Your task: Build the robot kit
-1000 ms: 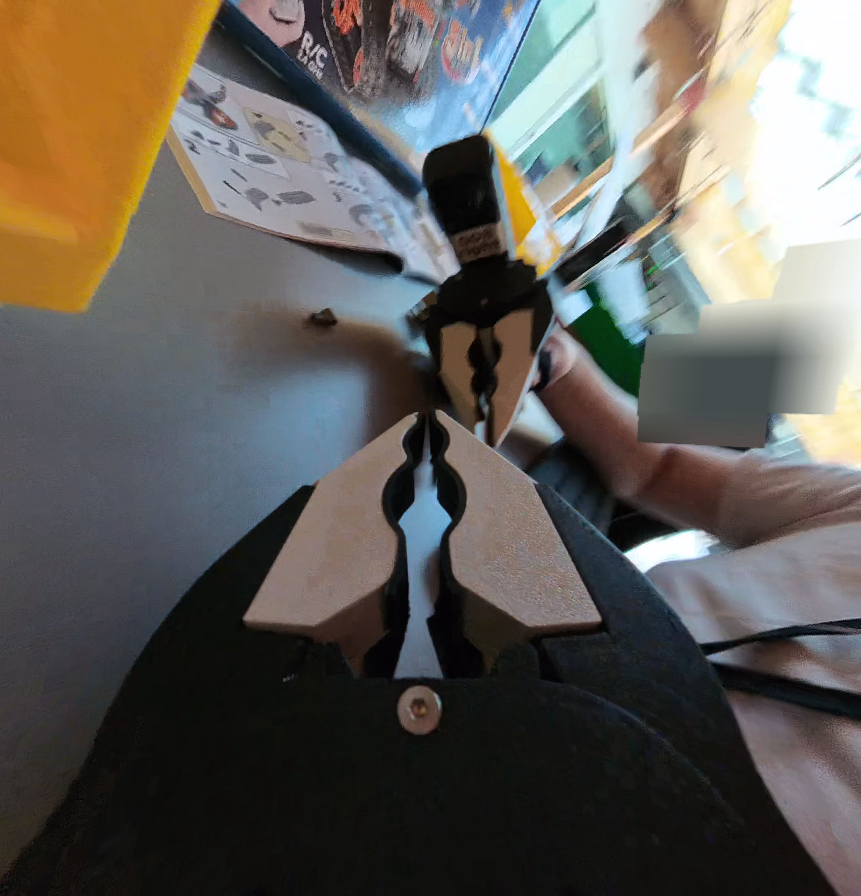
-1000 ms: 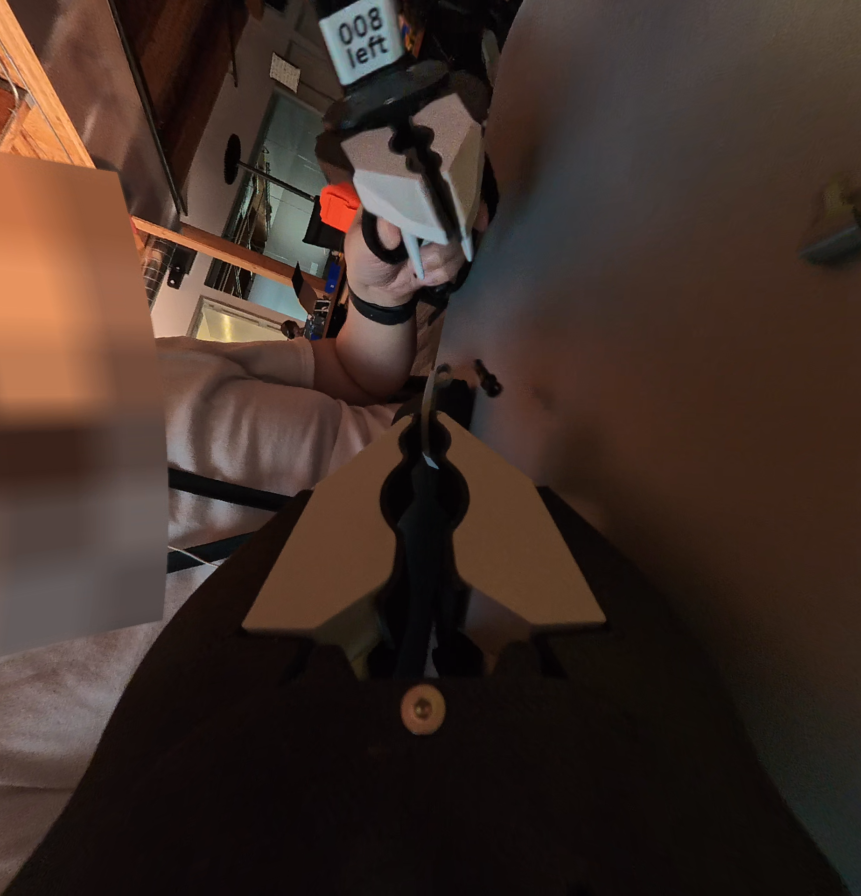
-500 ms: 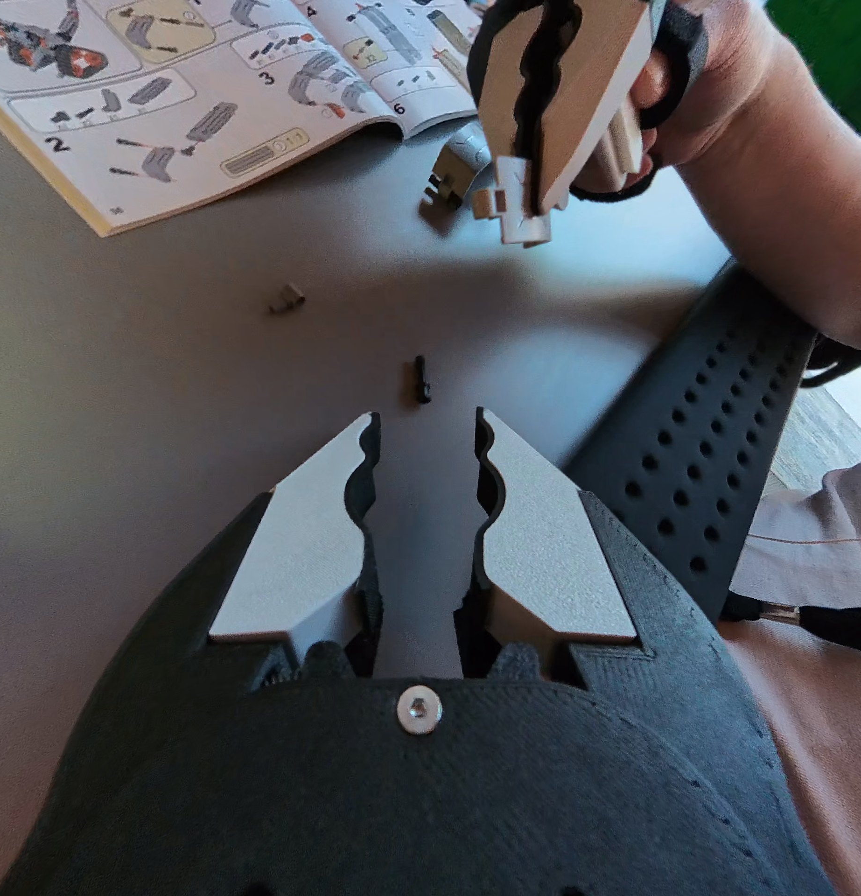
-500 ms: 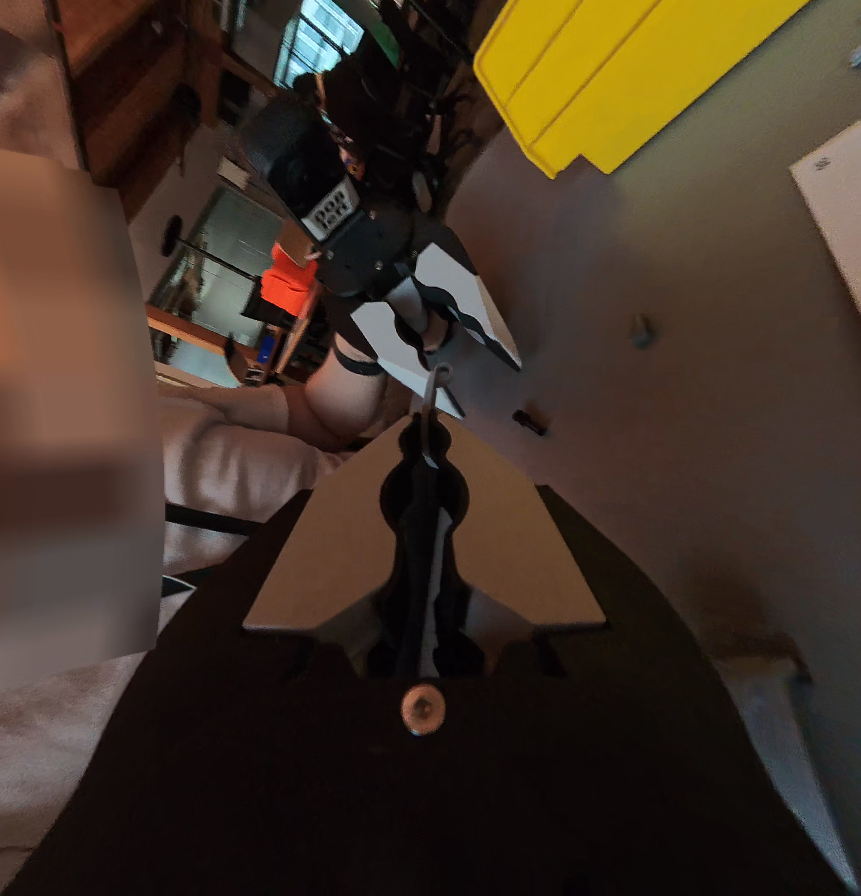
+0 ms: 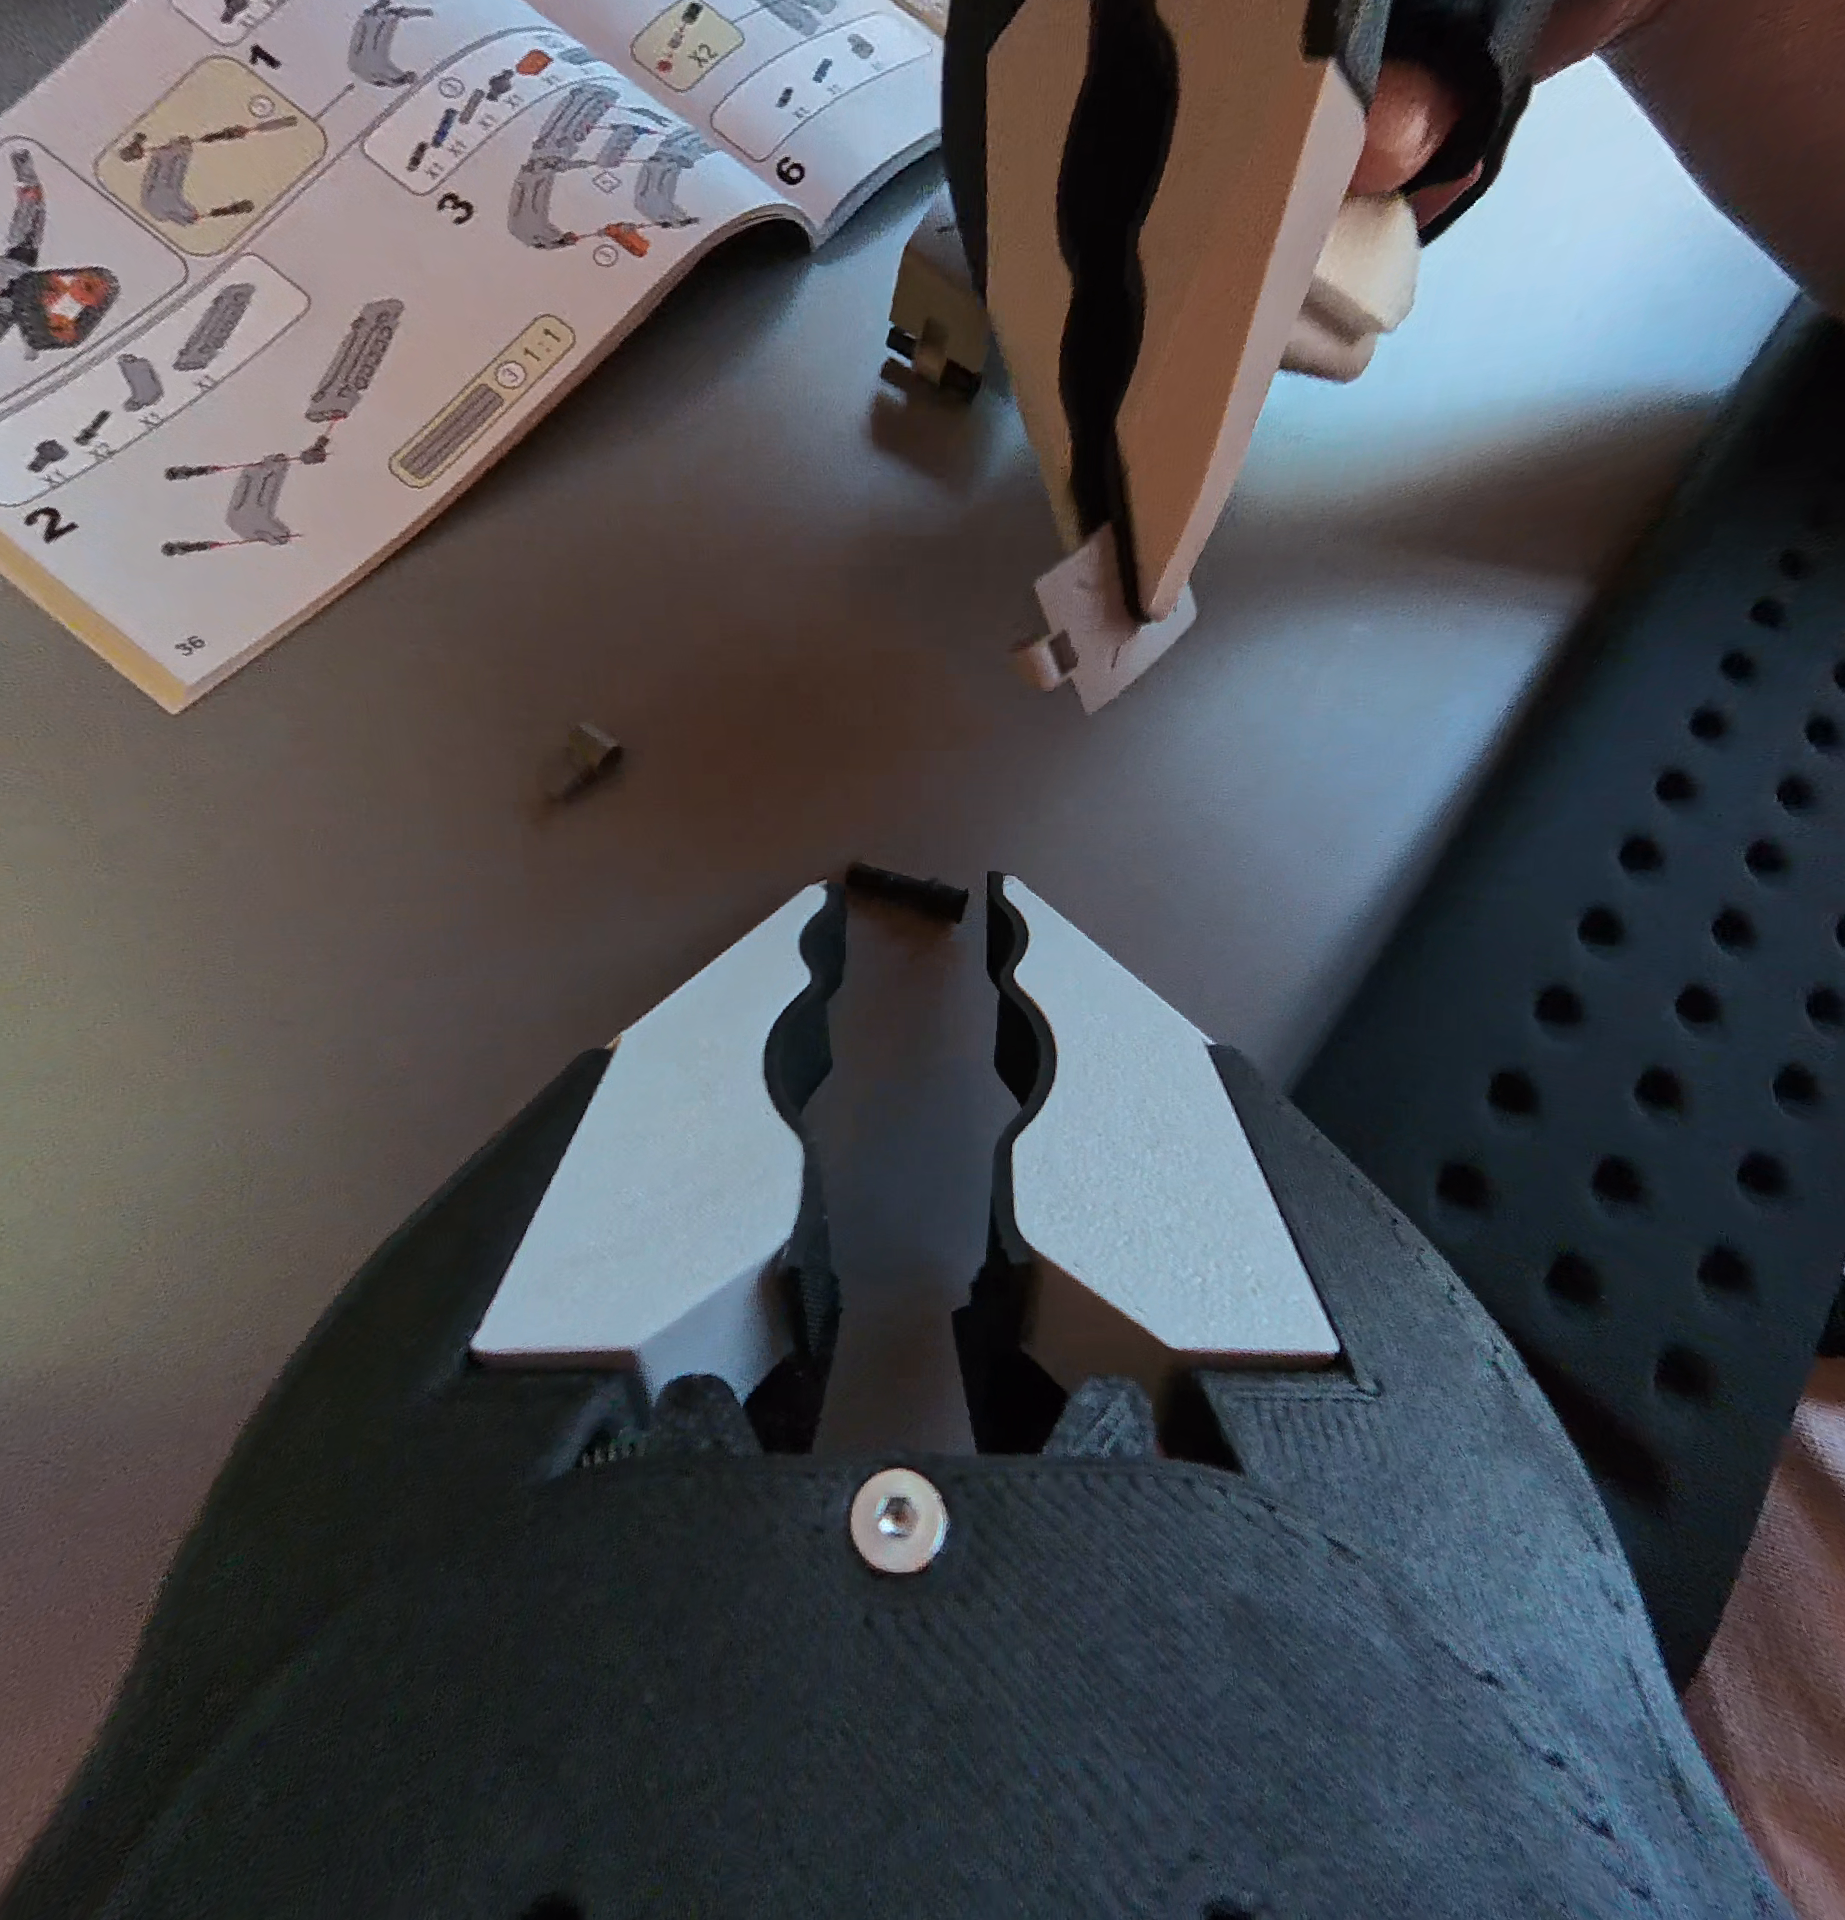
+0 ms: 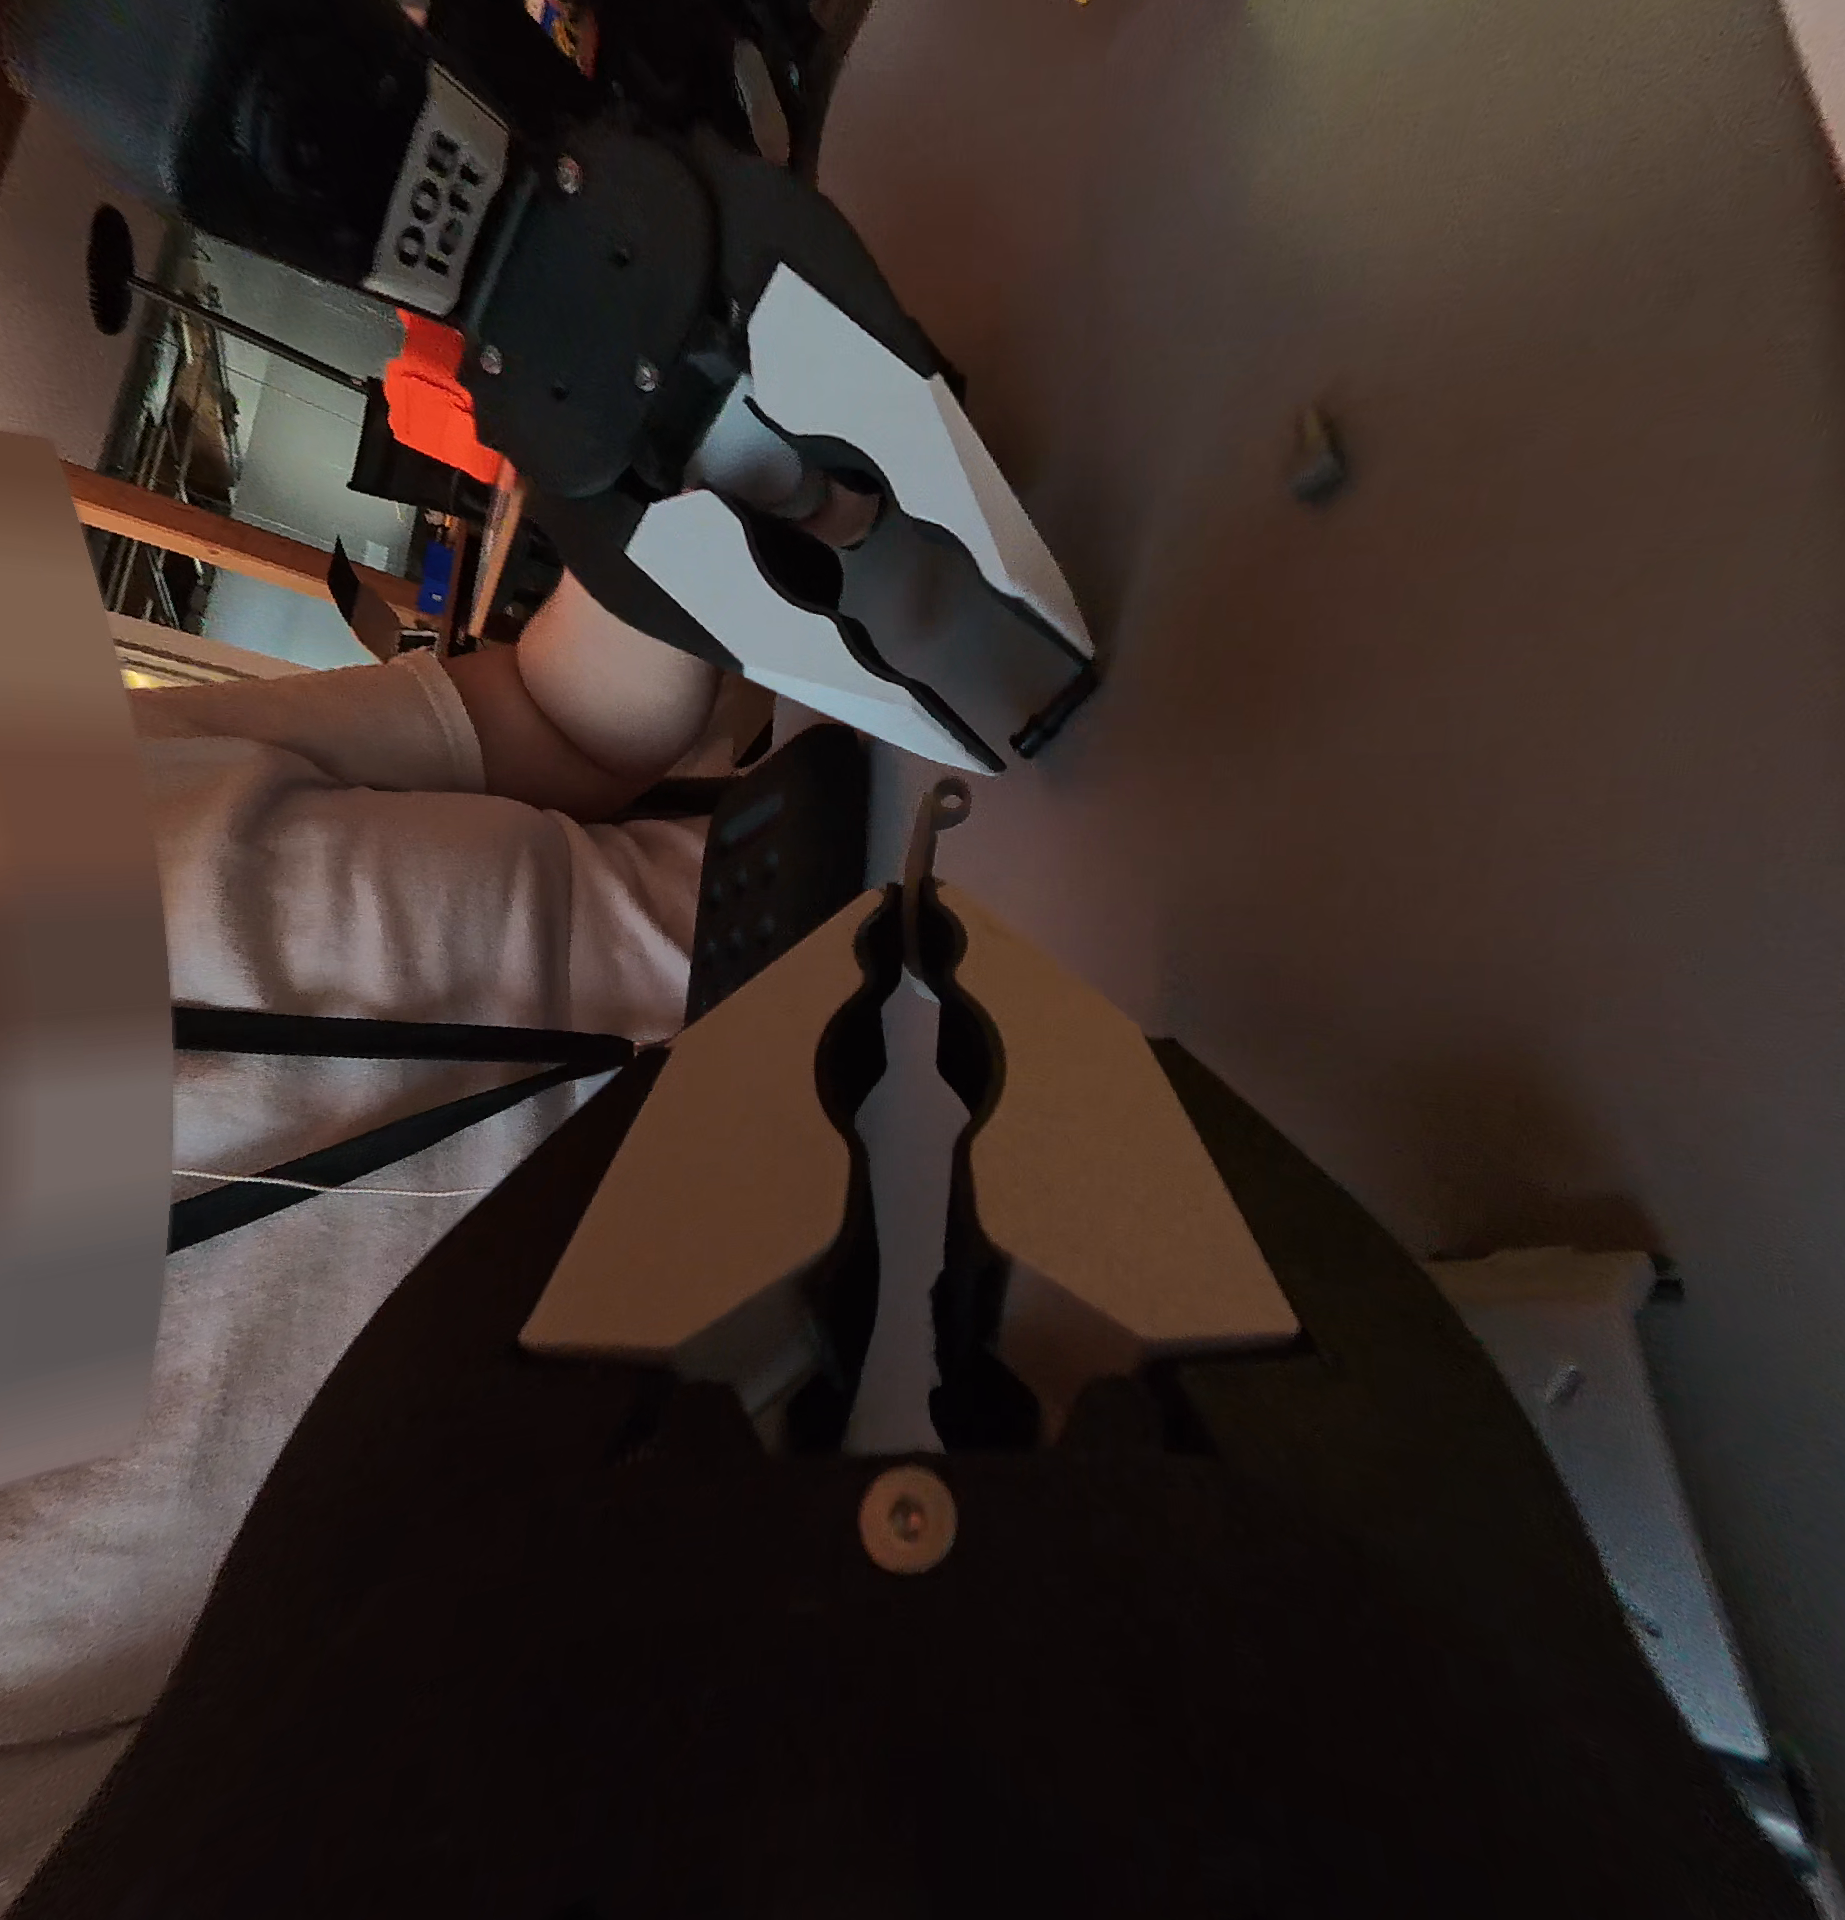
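Left hand-held gripper (image 5: 916, 883): your jaws stand apart and empty, tips lowered to the grey desk (image 5: 274, 987).
Black pin (image 5: 905, 889): lies crosswise on the desk between your left fingertips, close to both; whether either tip touches it cannot be told. The right wrist view shows the same pin (image 6: 1053, 713) at those tips.
Right hand-held gripper (image 6: 910, 902): your jaws are closed on a thin light-grey plate piece (image 6: 933, 831), which sticks out past the tips. In the left wrist view this gripper (image 5: 1115, 582) hangs above the desk, beyond and right of the pin, the plate piece (image 5: 1100, 649) at its tip.
Small grey piece (image 5: 589, 756): on the desk, left of and beyond the pin, apart from it.
Grey assembly (image 5: 933, 312): on the desk, behind the right hand-held gripper.
Instruction booklet (image 5: 326, 291): lies open at the far left.
Black perforated panel (image 5: 1676, 987): beside the desk on the right.
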Demonstrator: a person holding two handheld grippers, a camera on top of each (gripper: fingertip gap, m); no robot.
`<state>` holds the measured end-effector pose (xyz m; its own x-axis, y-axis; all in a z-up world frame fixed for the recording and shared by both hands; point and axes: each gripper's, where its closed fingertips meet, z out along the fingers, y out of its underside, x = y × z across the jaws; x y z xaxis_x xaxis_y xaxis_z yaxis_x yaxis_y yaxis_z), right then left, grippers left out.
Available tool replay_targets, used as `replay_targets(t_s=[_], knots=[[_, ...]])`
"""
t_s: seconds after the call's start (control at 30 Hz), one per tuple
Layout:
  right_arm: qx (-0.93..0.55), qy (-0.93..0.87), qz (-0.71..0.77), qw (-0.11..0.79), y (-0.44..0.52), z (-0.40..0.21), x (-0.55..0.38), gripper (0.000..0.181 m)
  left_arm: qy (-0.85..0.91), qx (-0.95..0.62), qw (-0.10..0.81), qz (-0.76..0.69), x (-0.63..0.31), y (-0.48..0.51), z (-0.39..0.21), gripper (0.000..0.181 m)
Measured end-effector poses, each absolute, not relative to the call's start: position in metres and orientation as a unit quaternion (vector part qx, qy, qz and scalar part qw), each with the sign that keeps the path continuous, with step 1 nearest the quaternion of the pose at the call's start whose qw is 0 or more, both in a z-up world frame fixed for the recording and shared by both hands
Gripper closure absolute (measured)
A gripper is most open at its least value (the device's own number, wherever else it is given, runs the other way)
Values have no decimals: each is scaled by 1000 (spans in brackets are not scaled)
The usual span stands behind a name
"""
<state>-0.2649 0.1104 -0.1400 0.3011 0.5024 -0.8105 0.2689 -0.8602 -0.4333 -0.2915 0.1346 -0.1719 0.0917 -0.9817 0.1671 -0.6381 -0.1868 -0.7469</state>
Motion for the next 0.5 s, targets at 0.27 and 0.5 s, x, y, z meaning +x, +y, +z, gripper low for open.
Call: replay_targets(t_s=[0.27,0.5], knots=[[-814,-270,510,65,97,-164,-276,180,587,-692,254,-334,-295,132,-175,181],[-814,-328,452,158,115,-158,-273,151,582,-697,257,-331,-303,135,-172,181]])
